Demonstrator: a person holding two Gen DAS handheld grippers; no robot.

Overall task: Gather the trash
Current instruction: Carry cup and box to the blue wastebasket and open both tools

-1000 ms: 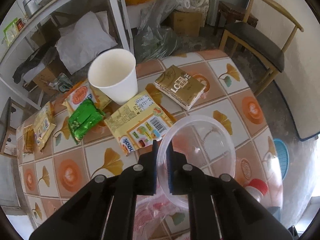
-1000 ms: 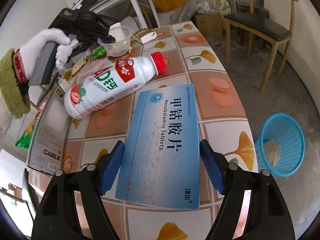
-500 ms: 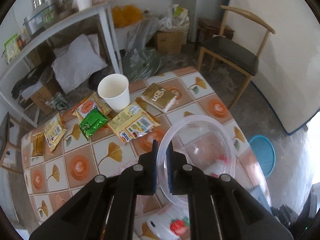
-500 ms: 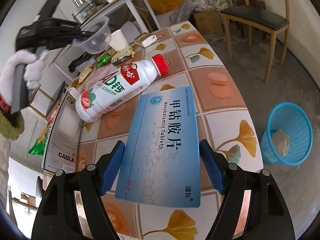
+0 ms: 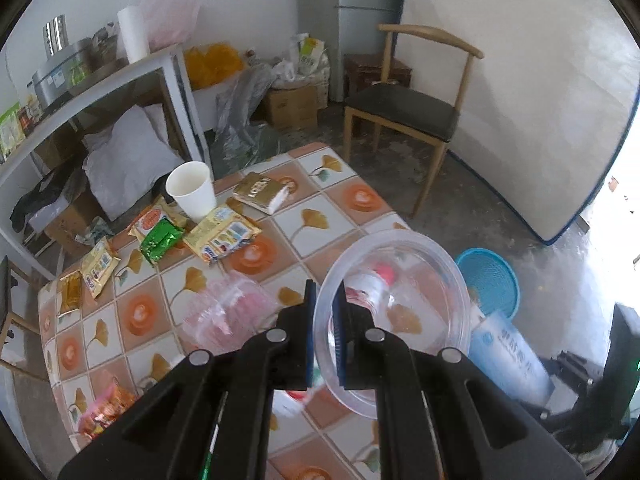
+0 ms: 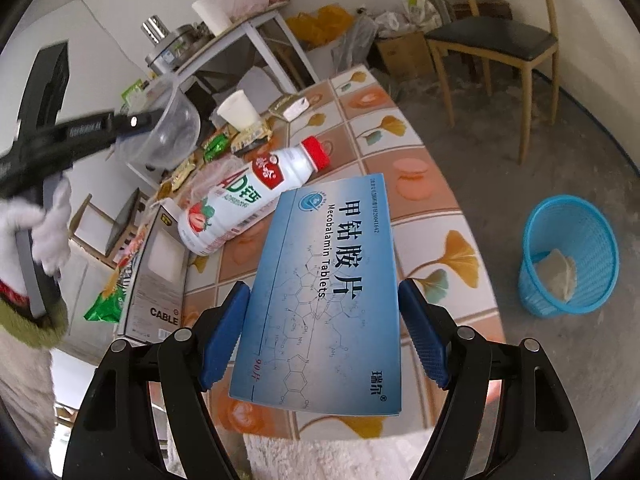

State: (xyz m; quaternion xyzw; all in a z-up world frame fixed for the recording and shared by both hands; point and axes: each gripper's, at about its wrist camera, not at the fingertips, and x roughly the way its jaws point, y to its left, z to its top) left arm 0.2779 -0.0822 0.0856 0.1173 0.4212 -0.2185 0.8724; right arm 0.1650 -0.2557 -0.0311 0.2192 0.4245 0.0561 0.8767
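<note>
My left gripper (image 5: 325,334) is shut on the rim of a clear plastic bowl (image 5: 400,320) and holds it high above the tiled table (image 5: 352,200). The bowl also shows in the right wrist view (image 6: 168,132). My right gripper (image 6: 322,332) is shut on a blue medicine box (image 6: 332,292) lifted over the table's near edge. A blue trash basket (image 6: 568,268) stands on the floor to the right, with a crumpled wrapper inside. It also shows in the left wrist view (image 5: 490,284).
A white milk bottle with a red cap (image 6: 248,196) lies on the table. A paper cup (image 5: 190,190), several snack wrappers (image 5: 222,236), a gold packet (image 5: 260,192) and a pink plastic bag (image 5: 224,320) lie further off. A CABLE box (image 6: 156,272) sits at the left. A wooden chair (image 5: 412,108) stands beyond.
The left gripper has risen well above the table with the bowl. The right gripper has lifted the blue box and tilted it slightly toward the basket side.
</note>
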